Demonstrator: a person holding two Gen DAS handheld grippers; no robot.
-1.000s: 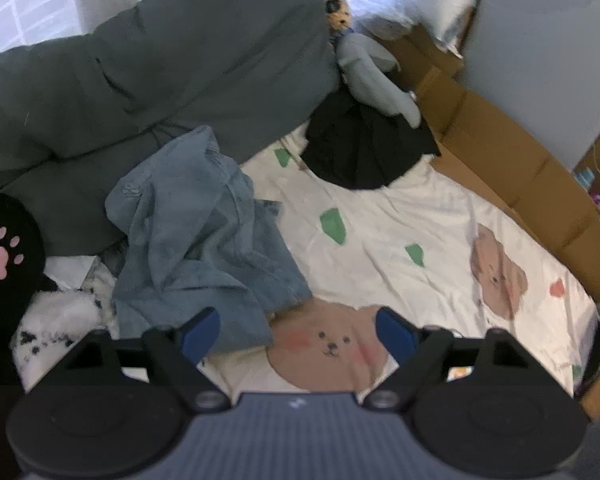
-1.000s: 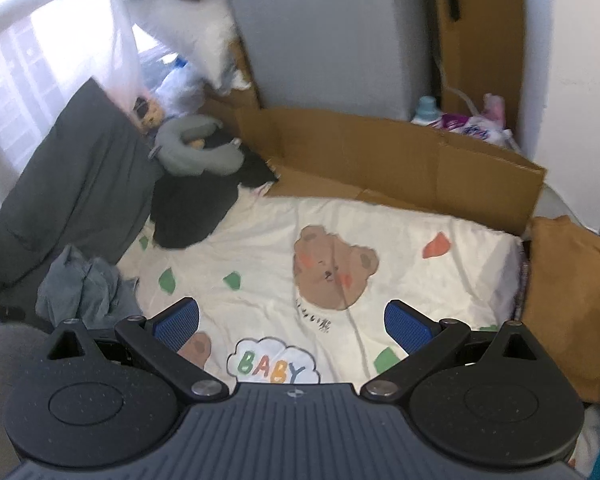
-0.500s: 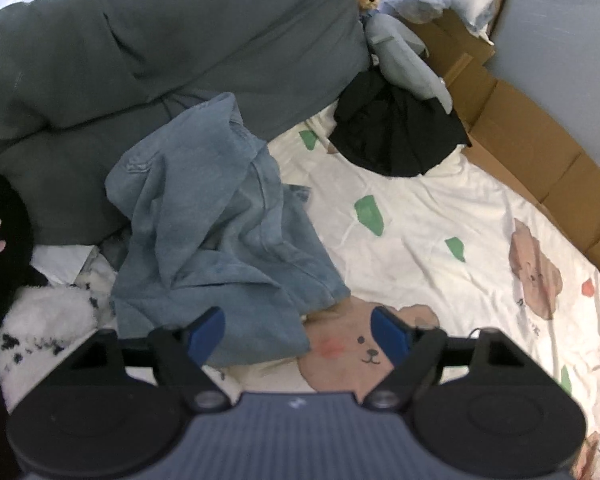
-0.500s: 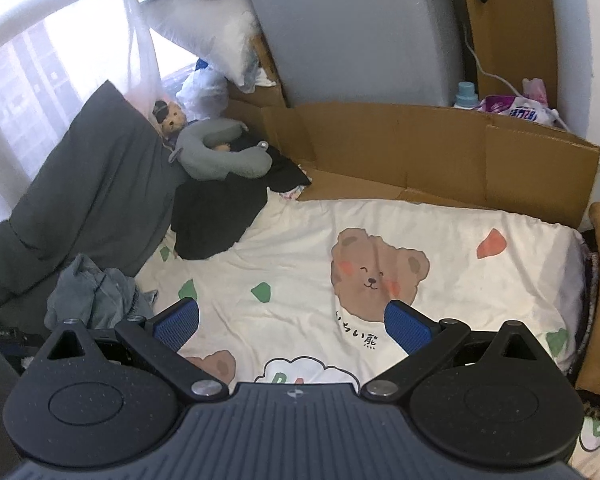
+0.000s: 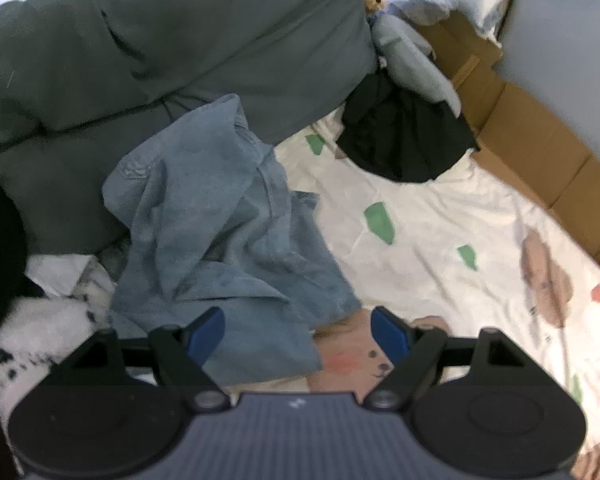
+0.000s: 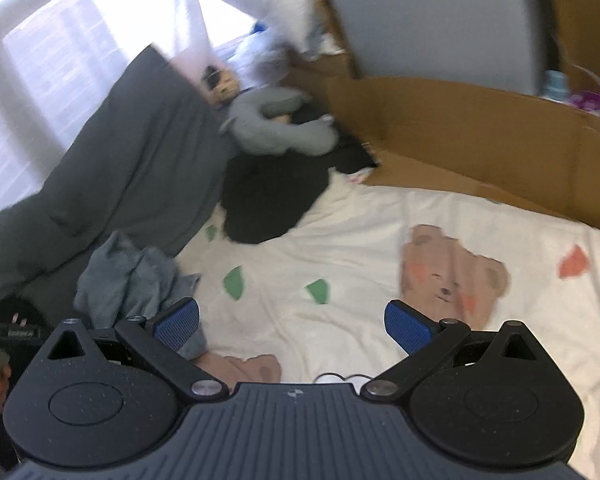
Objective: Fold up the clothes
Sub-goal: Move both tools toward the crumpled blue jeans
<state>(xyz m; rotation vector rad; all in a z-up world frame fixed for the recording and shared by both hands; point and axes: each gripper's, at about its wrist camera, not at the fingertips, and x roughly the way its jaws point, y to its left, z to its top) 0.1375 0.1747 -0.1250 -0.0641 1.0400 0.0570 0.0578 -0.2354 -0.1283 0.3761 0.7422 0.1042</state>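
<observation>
Currently the crumpled blue denim garment lies on the printed bedsheet, its far edge against the grey duvet. Left gripper poised over the garment's near hem, jaws spread, nothing pinched. Right gripper over bare sheet, jaws spread, empty; view blurred

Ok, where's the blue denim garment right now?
In the left wrist view the blue denim garment lies crumpled left of centre on the bear-print sheet, against the grey duvet, just ahead of the open left gripper.
</observation>
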